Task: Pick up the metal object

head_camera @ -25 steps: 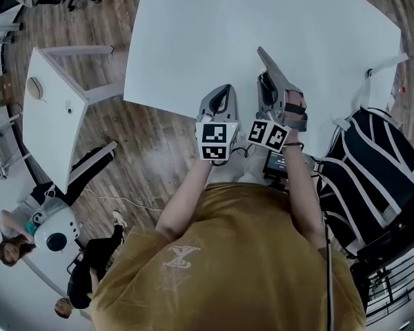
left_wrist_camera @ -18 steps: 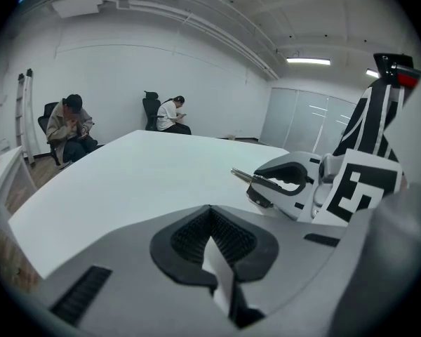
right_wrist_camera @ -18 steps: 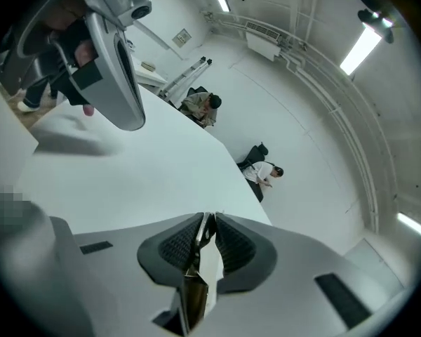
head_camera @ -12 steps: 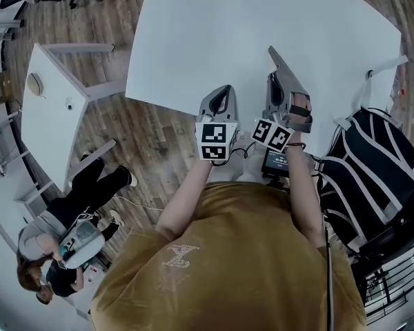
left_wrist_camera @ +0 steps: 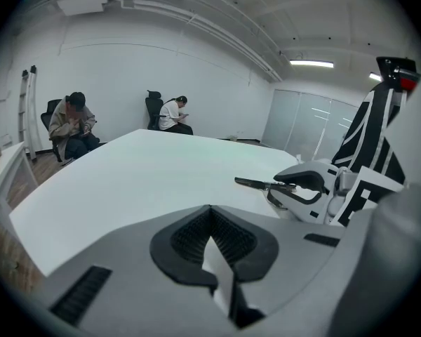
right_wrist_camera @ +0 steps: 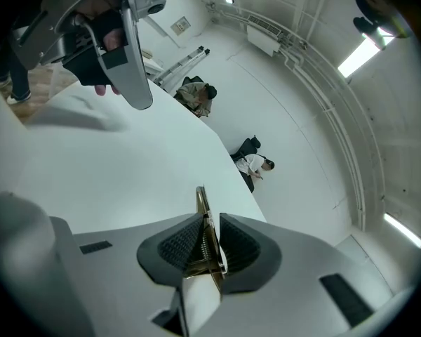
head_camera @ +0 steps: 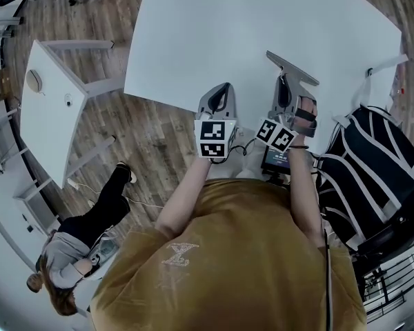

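Squarely clamped in the right gripper (right_wrist_camera: pixel 209 225) sits the metal object (right_wrist_camera: pixel 201 201).

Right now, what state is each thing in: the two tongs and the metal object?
Left tongs: shut, nothing between them, at the near edge of the table.
Right tongs: jaws have just been closing, now clamped on the metal object.
Metal object: gripped at one end, its flat length sticking out past the tips.
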{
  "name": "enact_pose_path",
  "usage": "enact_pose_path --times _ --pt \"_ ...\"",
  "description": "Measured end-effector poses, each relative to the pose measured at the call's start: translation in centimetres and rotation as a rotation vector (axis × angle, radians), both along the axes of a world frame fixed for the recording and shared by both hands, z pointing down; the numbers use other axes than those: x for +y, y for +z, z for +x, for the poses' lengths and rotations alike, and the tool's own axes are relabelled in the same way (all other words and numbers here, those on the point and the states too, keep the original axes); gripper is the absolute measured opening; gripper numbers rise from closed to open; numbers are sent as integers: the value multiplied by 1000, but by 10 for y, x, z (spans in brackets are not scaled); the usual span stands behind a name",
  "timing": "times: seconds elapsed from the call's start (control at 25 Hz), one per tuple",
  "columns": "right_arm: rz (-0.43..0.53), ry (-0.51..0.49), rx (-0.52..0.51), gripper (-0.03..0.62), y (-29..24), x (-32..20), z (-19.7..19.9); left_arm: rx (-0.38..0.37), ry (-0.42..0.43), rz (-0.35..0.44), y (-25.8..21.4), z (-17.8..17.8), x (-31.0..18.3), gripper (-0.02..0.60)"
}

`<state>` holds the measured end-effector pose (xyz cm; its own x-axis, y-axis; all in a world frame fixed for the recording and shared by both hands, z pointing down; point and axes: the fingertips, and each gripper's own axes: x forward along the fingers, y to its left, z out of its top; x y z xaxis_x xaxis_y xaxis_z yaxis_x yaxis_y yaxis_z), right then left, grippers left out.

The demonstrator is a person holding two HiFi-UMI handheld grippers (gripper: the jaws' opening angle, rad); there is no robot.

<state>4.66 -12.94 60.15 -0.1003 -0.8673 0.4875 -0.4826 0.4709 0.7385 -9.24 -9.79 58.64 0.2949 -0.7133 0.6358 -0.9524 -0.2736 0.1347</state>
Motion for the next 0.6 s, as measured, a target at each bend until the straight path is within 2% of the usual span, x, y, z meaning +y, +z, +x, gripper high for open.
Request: enact_pose_path --times 0.24,0.6 --pt "17 14 10 46 -5 -2 14 2 10 2 -1 9 1 2" --pt "7 75 -93 42 -24 -2 38 -3 29 19 -7 23 1 2"
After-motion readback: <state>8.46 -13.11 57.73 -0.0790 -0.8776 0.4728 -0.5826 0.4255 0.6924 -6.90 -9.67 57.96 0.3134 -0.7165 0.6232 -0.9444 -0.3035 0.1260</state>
